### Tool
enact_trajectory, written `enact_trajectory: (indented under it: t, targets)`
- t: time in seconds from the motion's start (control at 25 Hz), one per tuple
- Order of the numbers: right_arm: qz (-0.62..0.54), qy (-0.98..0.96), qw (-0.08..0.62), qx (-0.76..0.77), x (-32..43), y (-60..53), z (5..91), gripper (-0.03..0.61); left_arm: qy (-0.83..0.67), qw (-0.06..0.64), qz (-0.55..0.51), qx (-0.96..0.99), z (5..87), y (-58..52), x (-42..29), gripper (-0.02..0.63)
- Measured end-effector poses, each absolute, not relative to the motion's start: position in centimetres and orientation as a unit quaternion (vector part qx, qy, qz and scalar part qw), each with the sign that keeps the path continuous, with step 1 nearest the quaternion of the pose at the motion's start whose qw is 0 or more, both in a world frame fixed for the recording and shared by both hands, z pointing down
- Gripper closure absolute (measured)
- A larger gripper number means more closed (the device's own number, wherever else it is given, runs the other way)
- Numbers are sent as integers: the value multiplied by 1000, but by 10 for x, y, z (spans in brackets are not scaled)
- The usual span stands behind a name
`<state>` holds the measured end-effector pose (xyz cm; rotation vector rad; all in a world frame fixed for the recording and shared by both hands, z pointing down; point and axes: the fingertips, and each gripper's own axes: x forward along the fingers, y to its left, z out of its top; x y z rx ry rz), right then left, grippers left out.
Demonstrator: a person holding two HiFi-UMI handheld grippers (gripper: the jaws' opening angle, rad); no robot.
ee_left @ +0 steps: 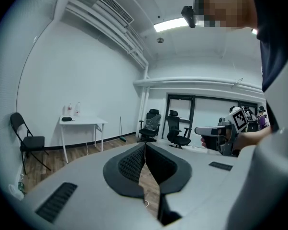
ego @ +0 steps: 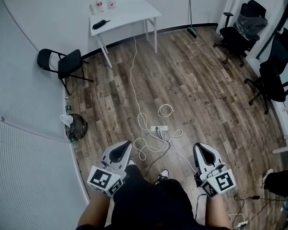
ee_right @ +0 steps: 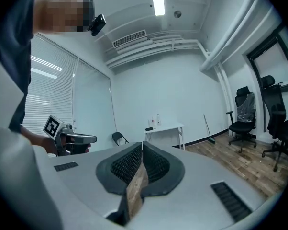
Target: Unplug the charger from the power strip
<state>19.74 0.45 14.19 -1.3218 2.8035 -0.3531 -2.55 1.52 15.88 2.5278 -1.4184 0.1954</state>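
Note:
A white power strip (ego: 159, 128) lies on the wood floor ahead of my feet, among loops of white cable (ego: 146, 150). Plugs sit in it, but they are too small to tell which is the charger. One white cord (ego: 134, 66) runs from it toward the far table. My left gripper (ego: 125, 147) is held low at the lower left, pointing toward the strip and well short of it. Its jaws meet at the tips in the left gripper view (ee_left: 145, 146), with nothing between them. My right gripper (ego: 201, 150) hangs at the lower right, equally far from the strip, also shut and empty (ee_right: 142, 146).
A white table (ego: 129, 14) with bottles stands at the far wall, a black folding chair (ego: 62, 63) to its left. Office chairs (ego: 242, 30) (ego: 278, 73) line the right side. A dark bag (ego: 76, 126) lies by the left wall. More cables (ego: 244, 200) lie at the lower right.

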Motion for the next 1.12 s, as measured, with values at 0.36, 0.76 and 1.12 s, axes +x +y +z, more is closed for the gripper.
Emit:
enact_trajectory:
  t: [0.36,0.76,1.12]
  targets:
    - [-97,877,-31,-470,164,-56,156,554,-432,115,74,891,174,-68,-53,591]
    - [-94,865,-34,-491,89,-165,196,554,-374,116,109,914,227,-179,-116,591]
    - [-132,878,-134,-439,116,-224,379,552,-365,158,176,901,383,-226,-78,591]
